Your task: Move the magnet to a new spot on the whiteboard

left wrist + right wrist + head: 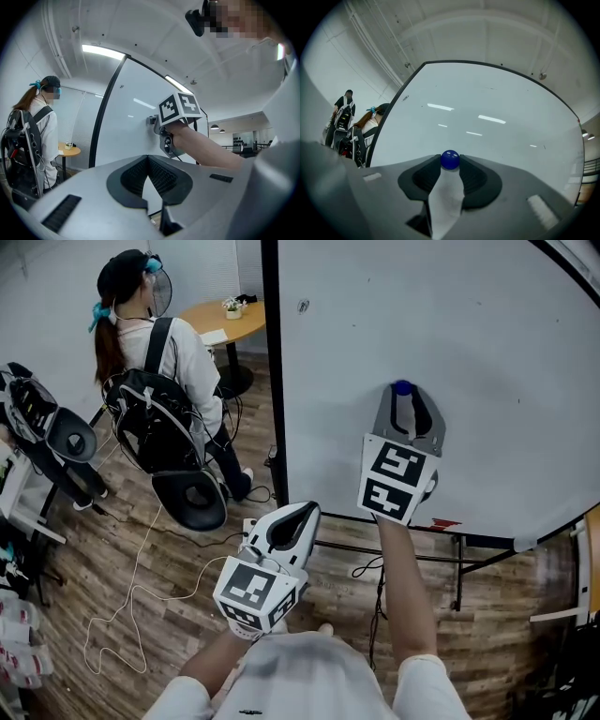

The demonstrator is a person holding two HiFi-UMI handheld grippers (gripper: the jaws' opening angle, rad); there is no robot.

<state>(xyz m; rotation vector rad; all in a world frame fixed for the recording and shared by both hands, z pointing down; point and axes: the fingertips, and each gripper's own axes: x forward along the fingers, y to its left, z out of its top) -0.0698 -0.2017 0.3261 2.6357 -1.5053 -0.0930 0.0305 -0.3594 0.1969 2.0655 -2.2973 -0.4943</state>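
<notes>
Head view, looking steeply down: a large whiteboard [450,324] fills the right half of the picture. My right tool [405,396] is held out against it at arm's length.

A small round blue magnet [450,160] sits on the board face, exactly between the tips of the right tool. In the right gripper view the jaws stand wide. Their tips lie just beside the magnet's two flanks, and I see no sign of a squeeze, so I read the magnet as clinging to the board by itself, not carried by me.

My left tool [148,158] hangs lower, near my body and well apart from the board. Its jaws are tips together with nothing between them. It has no part in this step.

A person with a backpack [150,409] stands far to the left, well clear of the board.

I judge this step to be the handover between tool and board. To do it well, I would:
- keep the right tool square to the board, with the magnet centred between the tips;
- if this is the new spot, draw straight back along the jaws, so that neither tip drags the magnet sideways;
- if not, close evenly on both flanks and lift straight off before sliding.
</notes>
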